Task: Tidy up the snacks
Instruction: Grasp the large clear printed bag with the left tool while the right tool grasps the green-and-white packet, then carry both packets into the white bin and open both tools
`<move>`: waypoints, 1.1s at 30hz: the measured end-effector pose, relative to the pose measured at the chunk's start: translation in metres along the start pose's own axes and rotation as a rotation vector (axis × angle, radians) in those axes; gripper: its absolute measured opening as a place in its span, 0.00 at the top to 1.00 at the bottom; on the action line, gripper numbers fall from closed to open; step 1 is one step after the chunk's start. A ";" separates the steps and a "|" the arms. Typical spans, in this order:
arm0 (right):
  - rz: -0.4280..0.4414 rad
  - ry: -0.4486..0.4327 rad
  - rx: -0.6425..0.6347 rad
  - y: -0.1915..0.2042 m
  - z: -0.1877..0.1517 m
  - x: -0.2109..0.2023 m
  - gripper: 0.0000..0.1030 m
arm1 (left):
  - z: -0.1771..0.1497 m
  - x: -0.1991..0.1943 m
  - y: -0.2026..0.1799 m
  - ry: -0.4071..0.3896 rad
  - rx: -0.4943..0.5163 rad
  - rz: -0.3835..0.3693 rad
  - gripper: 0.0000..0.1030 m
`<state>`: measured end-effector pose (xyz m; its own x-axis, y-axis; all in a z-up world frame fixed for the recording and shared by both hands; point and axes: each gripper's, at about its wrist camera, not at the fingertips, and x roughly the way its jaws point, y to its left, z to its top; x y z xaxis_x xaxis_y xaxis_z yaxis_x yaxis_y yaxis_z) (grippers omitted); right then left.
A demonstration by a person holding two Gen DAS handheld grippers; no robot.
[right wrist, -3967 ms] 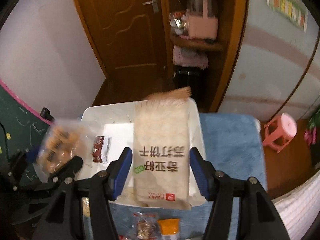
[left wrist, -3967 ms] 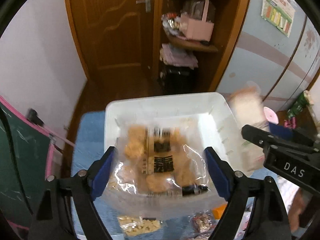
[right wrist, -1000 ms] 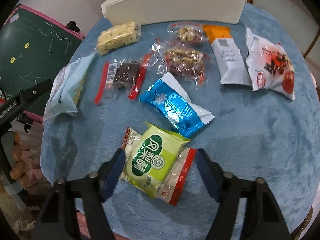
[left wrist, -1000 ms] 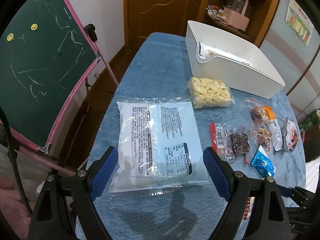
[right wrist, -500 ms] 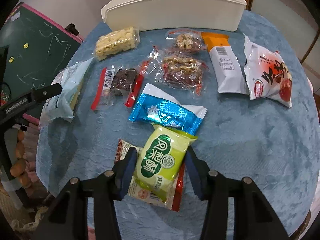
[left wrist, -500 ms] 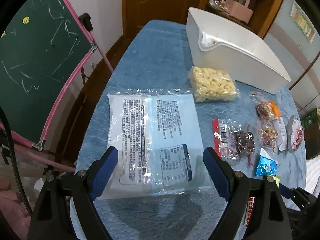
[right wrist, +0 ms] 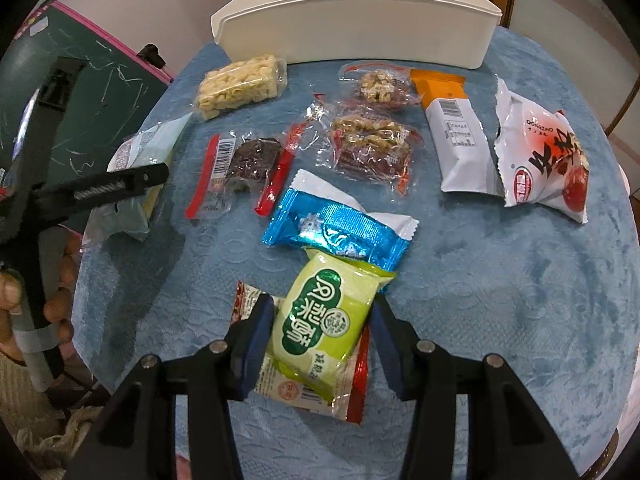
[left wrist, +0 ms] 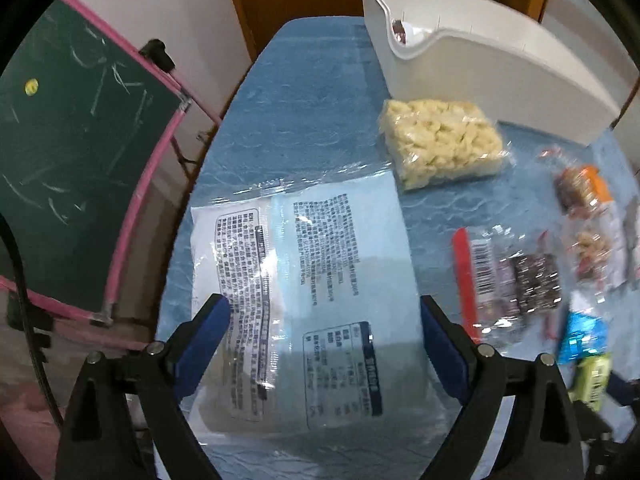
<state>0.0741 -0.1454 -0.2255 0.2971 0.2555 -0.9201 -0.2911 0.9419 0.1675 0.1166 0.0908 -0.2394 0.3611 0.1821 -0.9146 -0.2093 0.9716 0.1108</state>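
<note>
A large pale-blue snack pack point(left wrist: 312, 272) lies flat, printed back up, on the blue tablecloth point(left wrist: 304, 100). My left gripper point(left wrist: 322, 308) hangs over its near half; its jaws are opening, one beside each long edge, neither pressing. The right wrist view shows this pack point(right wrist: 136, 160) at the left, under a black left finger point(right wrist: 108, 188). My right gripper point(right wrist: 322, 308) is shut on a green snack pack point(right wrist: 324, 320), which rests on a red-and-white pack point(right wrist: 352, 392). The white bin point(right wrist: 360, 28) stands at the table's far end.
Loose snacks lie between grippers and bin: a yellow puffed bar point(right wrist: 240, 84), a dark bar in a red-edged wrapper point(right wrist: 248, 164), two nut packs point(right wrist: 372, 144), a blue foil pack point(right wrist: 340, 232), an orange-and-white pack point(right wrist: 456, 136), a red-and-white bag point(right wrist: 548, 156). A chalkboard point(left wrist: 72, 152) stands left of the table.
My right gripper's jaws closed onto the green pack. My left gripper sank nearer the pale-blue pack and its jaws widened a little.
</note>
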 end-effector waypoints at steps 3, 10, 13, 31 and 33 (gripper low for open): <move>0.002 0.001 -0.003 -0.001 0.000 -0.001 0.52 | -0.002 0.008 -0.005 0.007 0.035 0.071 0.06; 0.005 0.002 -0.004 0.000 -0.001 -0.001 0.52 | -0.001 0.021 0.013 0.052 -0.047 0.005 0.00; 0.005 -0.002 -0.006 0.001 -0.001 -0.002 0.53 | -0.001 0.026 0.020 0.071 -0.082 -0.044 0.00; 0.016 -0.118 -0.004 -0.005 -0.001 -0.040 0.53 | -0.020 -0.044 0.011 -0.003 -0.102 -0.232 0.21; 0.017 -0.130 0.006 -0.008 -0.001 -0.044 0.53 | -0.020 -0.055 0.006 -0.019 -0.087 -0.254 0.22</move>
<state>0.0629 -0.1643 -0.1867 0.4076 0.2973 -0.8634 -0.2921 0.9383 0.1852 0.0777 0.0840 -0.1963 0.4287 -0.0619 -0.9013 -0.1873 0.9699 -0.1557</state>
